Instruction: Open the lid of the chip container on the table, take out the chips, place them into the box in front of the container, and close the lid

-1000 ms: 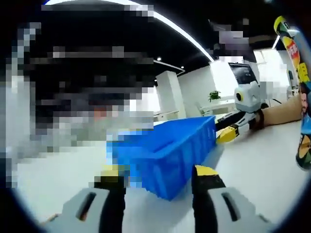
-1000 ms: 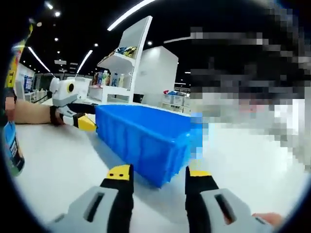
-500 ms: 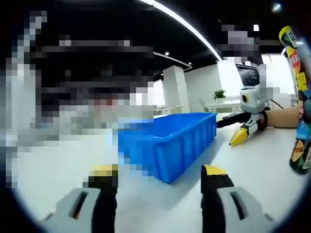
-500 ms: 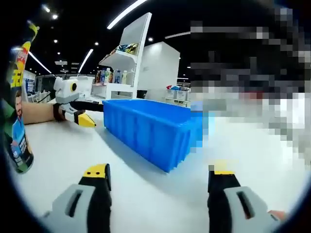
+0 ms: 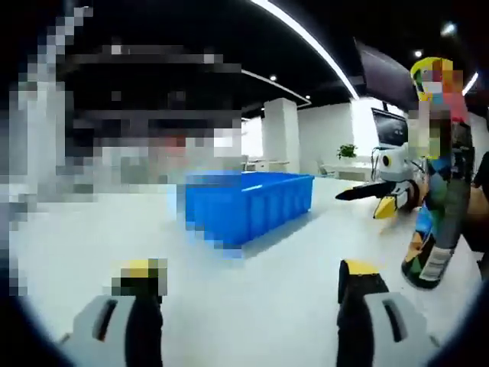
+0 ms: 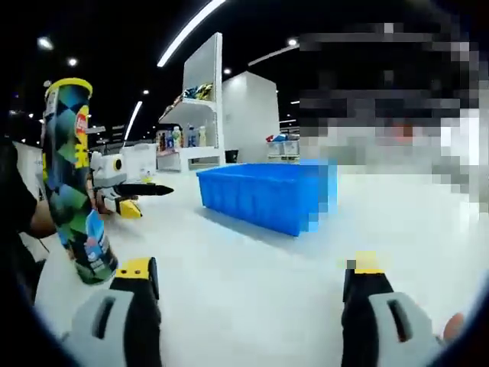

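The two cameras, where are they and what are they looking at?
Left gripper view: rides the left gripper, low over the white table, facing the blue box; its open fingers show.
Right gripper view: rides the right gripper, facing the same box; its open fingers show.
Both share the box, the table and the upright chip container, lid on.

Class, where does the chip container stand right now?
The chip container stands upright on the white table at the left of the right gripper view, apart from the blue box, lid on.
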`<action>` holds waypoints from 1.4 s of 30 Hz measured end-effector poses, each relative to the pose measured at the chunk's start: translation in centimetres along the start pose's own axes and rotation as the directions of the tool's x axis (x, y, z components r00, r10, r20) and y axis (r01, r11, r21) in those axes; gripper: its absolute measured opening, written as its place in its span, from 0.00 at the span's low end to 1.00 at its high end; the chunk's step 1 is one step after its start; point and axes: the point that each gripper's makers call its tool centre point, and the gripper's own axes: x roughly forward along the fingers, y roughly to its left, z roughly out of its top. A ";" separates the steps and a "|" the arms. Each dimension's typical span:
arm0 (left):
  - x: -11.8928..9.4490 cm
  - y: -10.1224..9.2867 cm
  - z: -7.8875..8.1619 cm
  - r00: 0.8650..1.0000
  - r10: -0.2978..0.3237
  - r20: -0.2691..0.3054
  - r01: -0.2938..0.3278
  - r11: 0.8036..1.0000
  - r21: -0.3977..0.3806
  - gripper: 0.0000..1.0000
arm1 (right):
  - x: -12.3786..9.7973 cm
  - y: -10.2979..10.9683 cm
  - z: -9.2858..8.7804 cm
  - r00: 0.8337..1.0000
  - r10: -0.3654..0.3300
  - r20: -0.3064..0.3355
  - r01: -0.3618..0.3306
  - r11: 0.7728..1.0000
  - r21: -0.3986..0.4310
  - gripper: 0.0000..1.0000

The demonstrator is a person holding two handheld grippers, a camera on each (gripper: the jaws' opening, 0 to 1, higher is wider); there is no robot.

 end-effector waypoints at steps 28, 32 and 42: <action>-19.9 -10.5 10.7 0.989 0.039 -0.143 0.001 0.962 0.273 0.95 | -19.6 13.1 9.9 0.998 0.040 -0.047 -0.058 0.880 -0.471 0.97; -21.1 -10.2 12.3 0.990 0.096 -0.108 -0.061 0.955 0.289 0.95 | -20.5 14.5 11.4 0.999 0.045 -0.022 -0.051 0.864 -0.501 0.97; -21.4 -11.9 11.9 0.992 0.048 -0.116 -0.008 0.947 0.320 0.95 | -20.2 14.7 10.6 0.998 0.027 -0.052 -0.051 0.841 -0.538 0.97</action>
